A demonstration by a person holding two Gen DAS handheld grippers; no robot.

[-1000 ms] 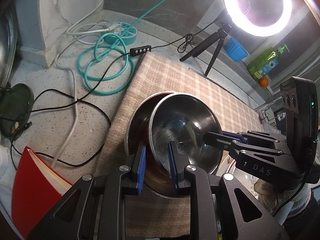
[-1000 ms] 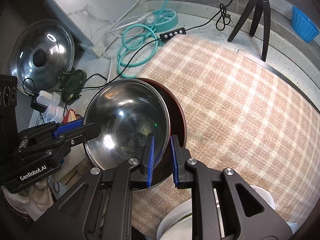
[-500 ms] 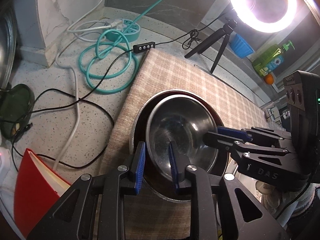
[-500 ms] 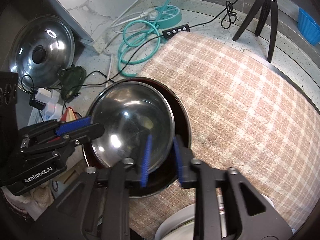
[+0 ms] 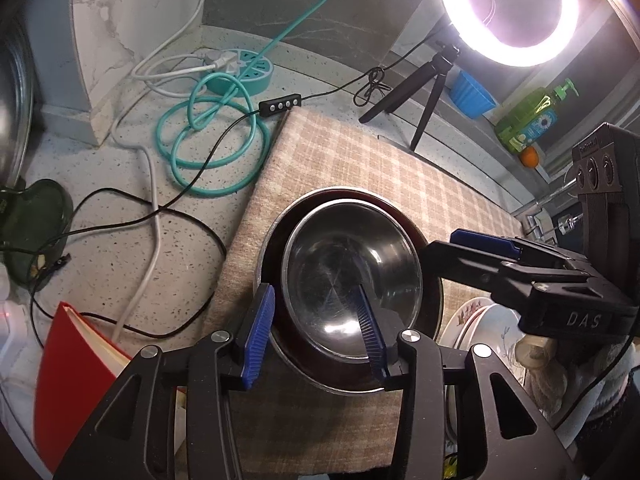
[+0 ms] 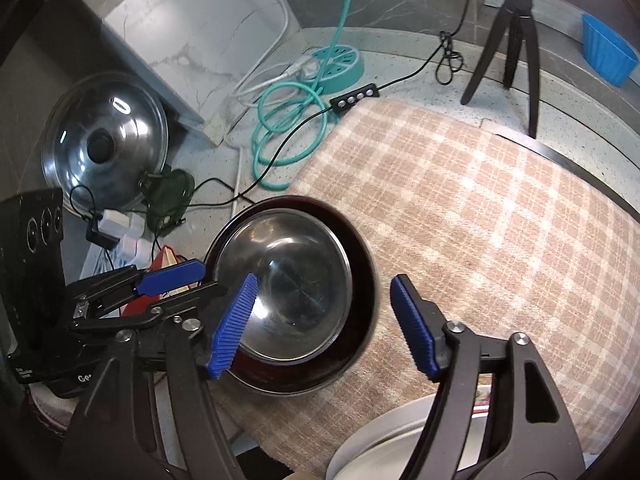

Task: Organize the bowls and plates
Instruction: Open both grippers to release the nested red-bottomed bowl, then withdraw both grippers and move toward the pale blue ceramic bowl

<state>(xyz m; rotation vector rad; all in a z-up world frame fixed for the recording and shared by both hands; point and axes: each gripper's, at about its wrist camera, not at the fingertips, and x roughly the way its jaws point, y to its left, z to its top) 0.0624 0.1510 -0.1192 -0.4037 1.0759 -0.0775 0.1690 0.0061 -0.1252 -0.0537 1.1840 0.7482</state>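
- the left gripper (image 5: 316,332) has just been opening; its blue pads stand apart on either side of the near rim of the steel bowl (image 5: 352,280), one outside and one over the inside, and neither looks to be pressing on it.
- the right gripper (image 6: 324,324) has also just been opening and stands wider; its jaws straddle the near edge of both bowls with clear gaps, so it holds nothing.
- the steel bowl sits nested inside a larger bowl with a dark red inside (image 5: 280,240), slightly off centre toward the far side in the right wrist view. the pair rests on the checked cloth (image 5: 360,160) near its left edge, on the speckled counter (image 5: 100,240).
- handling, as a judgement: both bowls look like thin stiff metal, light, not fragile, but smooth and slippery, and likely to ring or skid if nudged. the rim is the only place to take hold, one pad inside and one outside the wall; two grips on opposite sides would keep a bowl level.
- the floral plates (image 5: 480,320) at the right of the left wrist view look like ceramic: heavier, breakable, best taken by the edge.
- count: two bowls nested; at least two plates stacked, the exact number hidden by the right gripper.
- farther out: one pot lid (image 6: 104,144), one red book (image 5: 72,368), one ring light (image 5: 512,8) on a tripod, one teal power strip (image 5: 244,68) with its coiled cable.
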